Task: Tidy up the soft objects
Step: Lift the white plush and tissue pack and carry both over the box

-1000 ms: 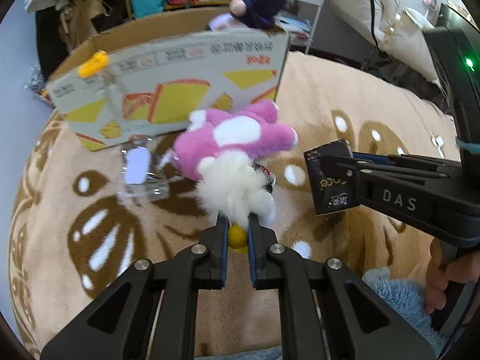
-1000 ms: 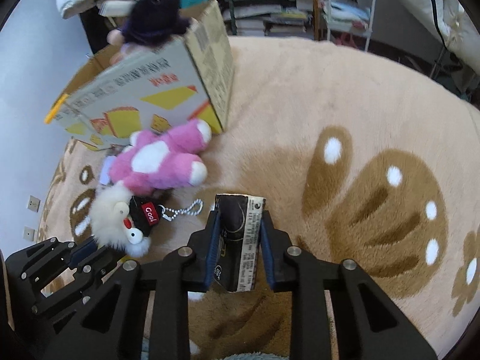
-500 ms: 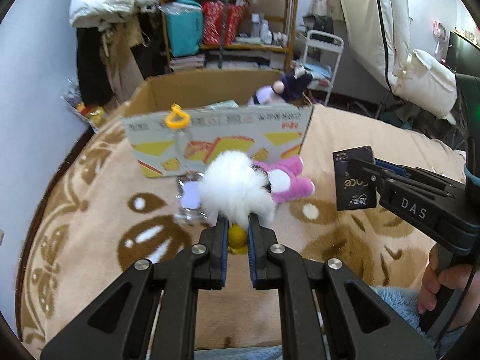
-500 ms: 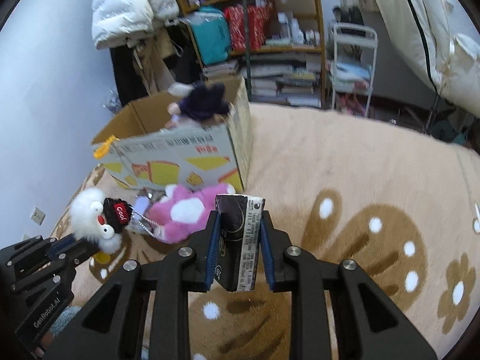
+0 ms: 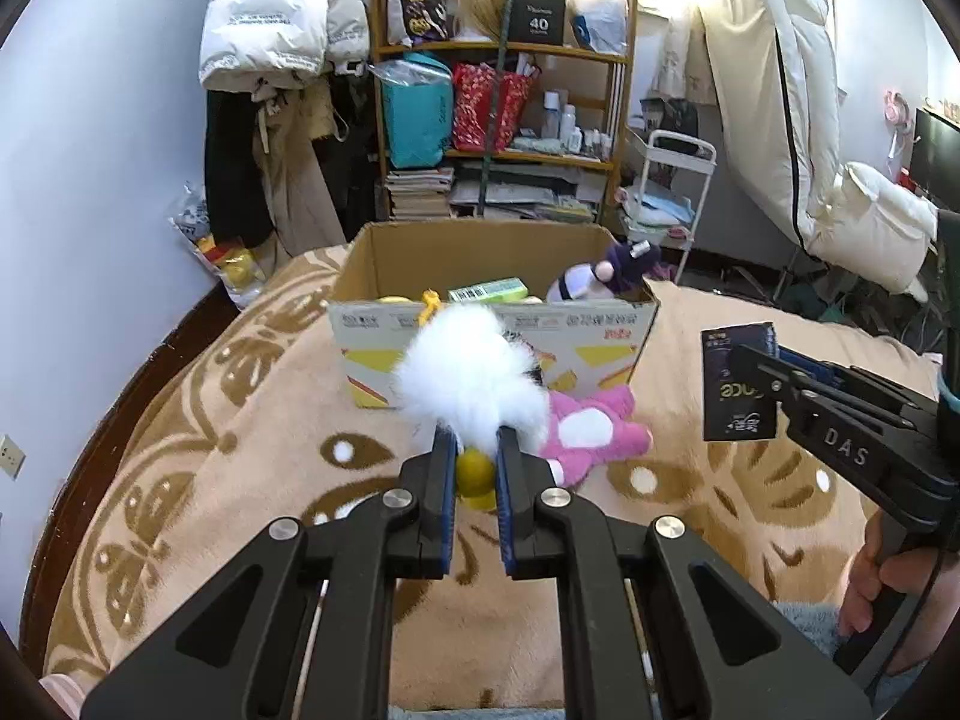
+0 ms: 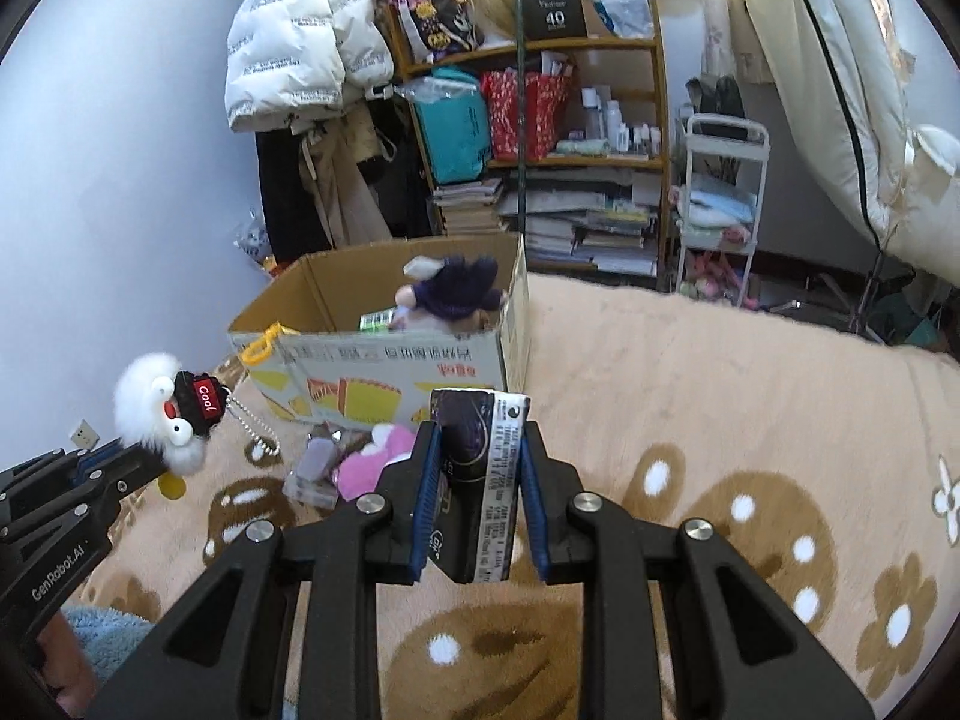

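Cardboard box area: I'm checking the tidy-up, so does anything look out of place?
Yes. A pink plush lies on the blanket against the cardboard box, not inside. Beside it sits a small clear packet. The purple plush perches at the rim.

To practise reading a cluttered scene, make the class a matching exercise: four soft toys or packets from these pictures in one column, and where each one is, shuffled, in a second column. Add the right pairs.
Things
1. white fluffy keychain toy
2. dark packet
3. pink plush toy
4. purple plush toy

Places
A. lying on the beige blanket in front of the cardboard box
B. clamped in the right gripper
C. inside the cardboard box
D. clamped in the left gripper

Pairs: 1-D, 2-B, 3-A, 4-C
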